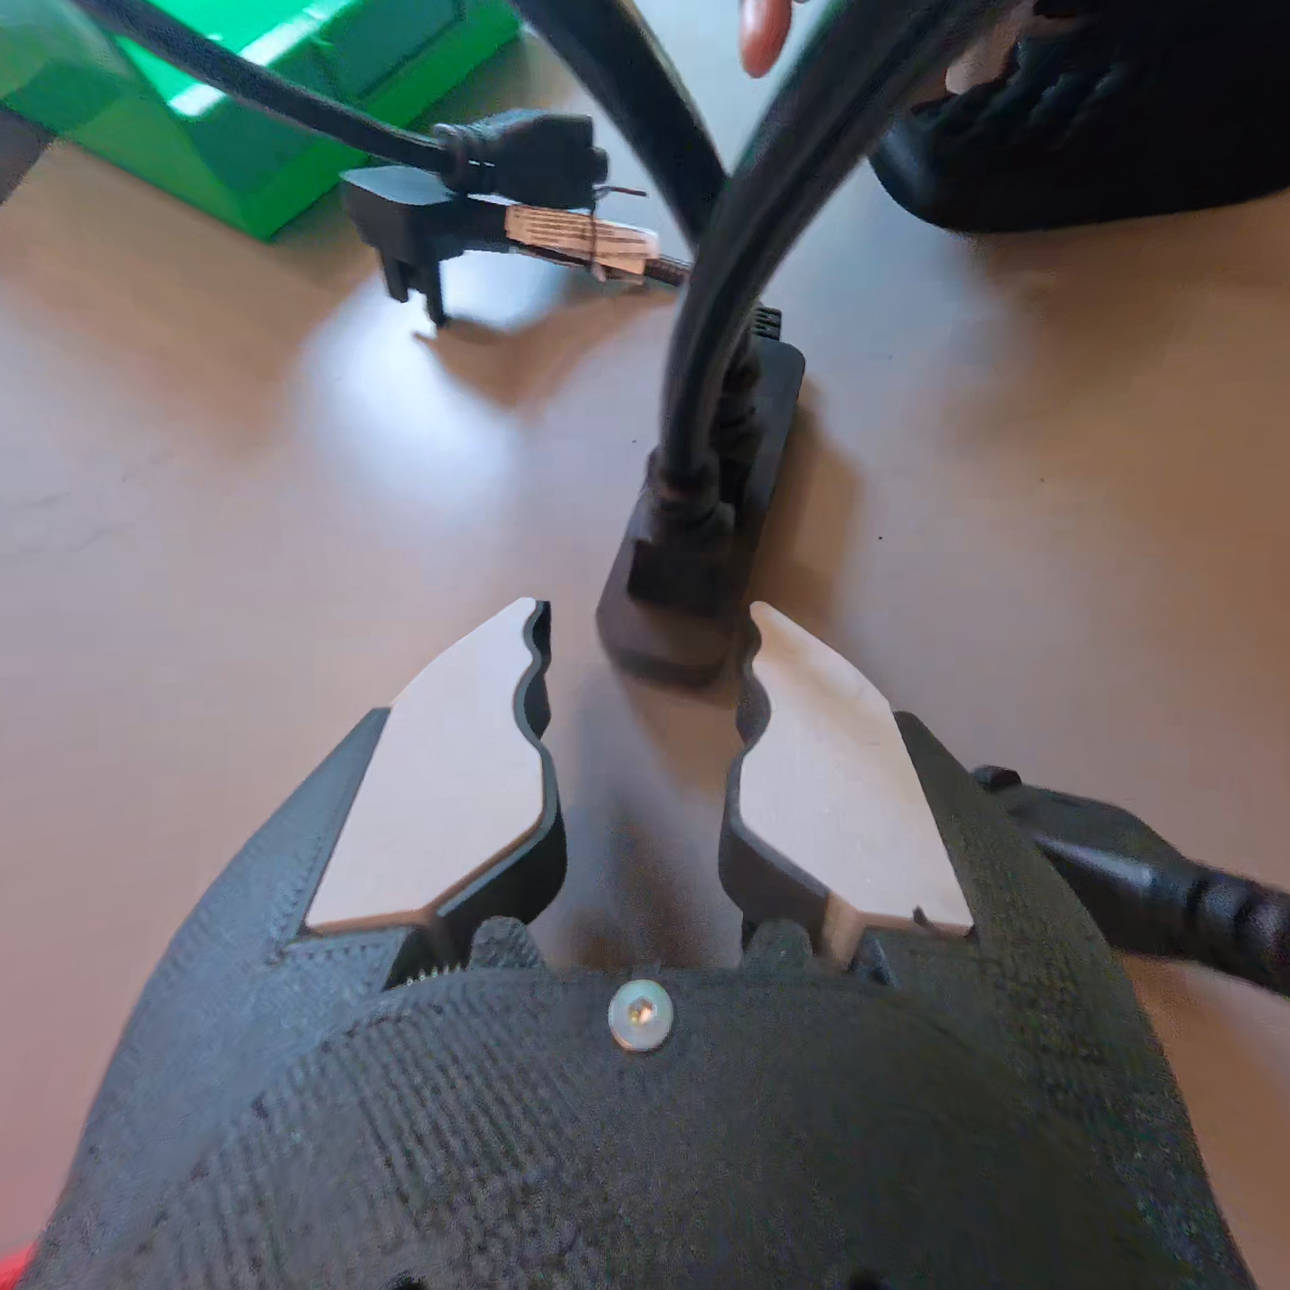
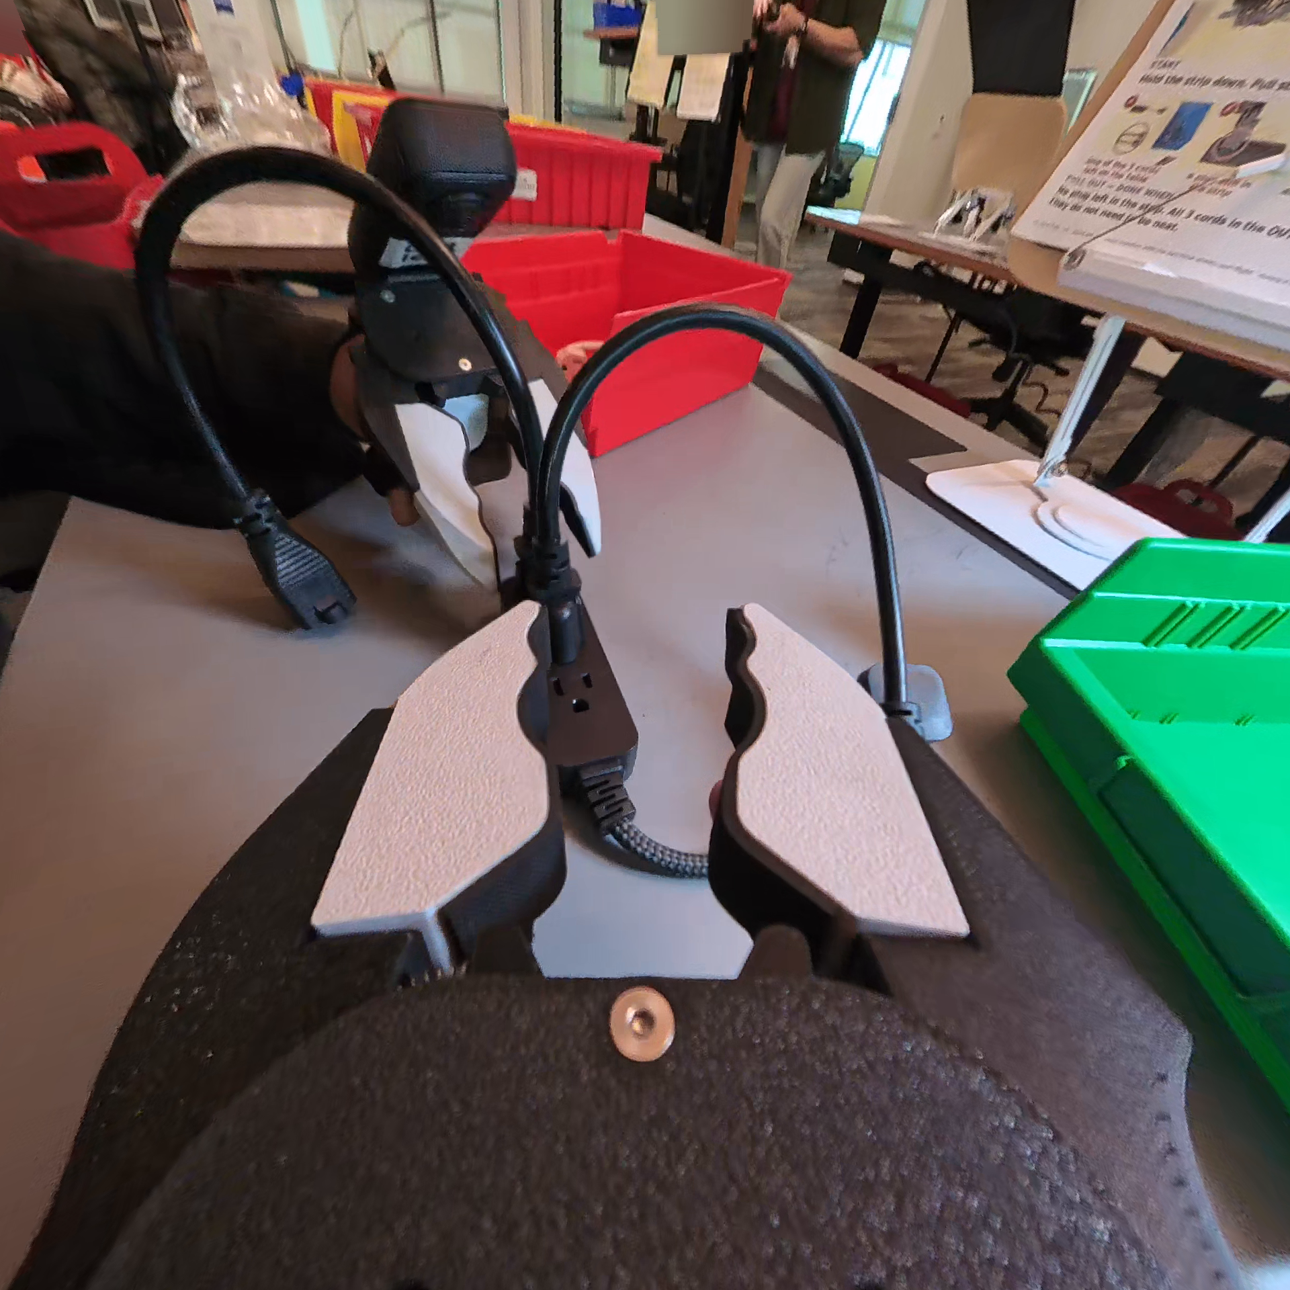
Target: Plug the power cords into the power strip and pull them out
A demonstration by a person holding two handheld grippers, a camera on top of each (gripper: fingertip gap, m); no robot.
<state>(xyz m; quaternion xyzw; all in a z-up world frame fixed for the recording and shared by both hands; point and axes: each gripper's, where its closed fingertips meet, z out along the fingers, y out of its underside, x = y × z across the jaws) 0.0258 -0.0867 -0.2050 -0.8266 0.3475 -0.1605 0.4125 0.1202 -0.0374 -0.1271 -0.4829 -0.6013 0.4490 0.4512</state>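
A black power strip (image 1: 698, 551) lies on the tan table with two black cord plugs (image 1: 687, 516) seated in it. My left gripper (image 1: 648, 618) is open and empty, its tips at the strip's near end. In the right wrist view my right gripper (image 2: 635, 618) is open and straddles the other end of the strip (image 2: 586, 705), which lies close to its left finger (image 2: 447, 754). The two cords (image 2: 551, 558) arch up from the strip. One ends in a connector (image 2: 300, 579) lying on the table. The left gripper (image 2: 502, 482) shows beyond the strip.
A green bin (image 2: 1173, 733) stands to my right gripper's right and shows in the left wrist view (image 1: 230, 119). Beside it lie the strip's tagged flat plug (image 1: 412, 223) and a cord end (image 1: 523, 160). Red bins (image 2: 670, 335) and a white stand base (image 2: 1012, 502) stand farther off. The gap from one gripper's tips to the other's is roughly 15 centimetres.
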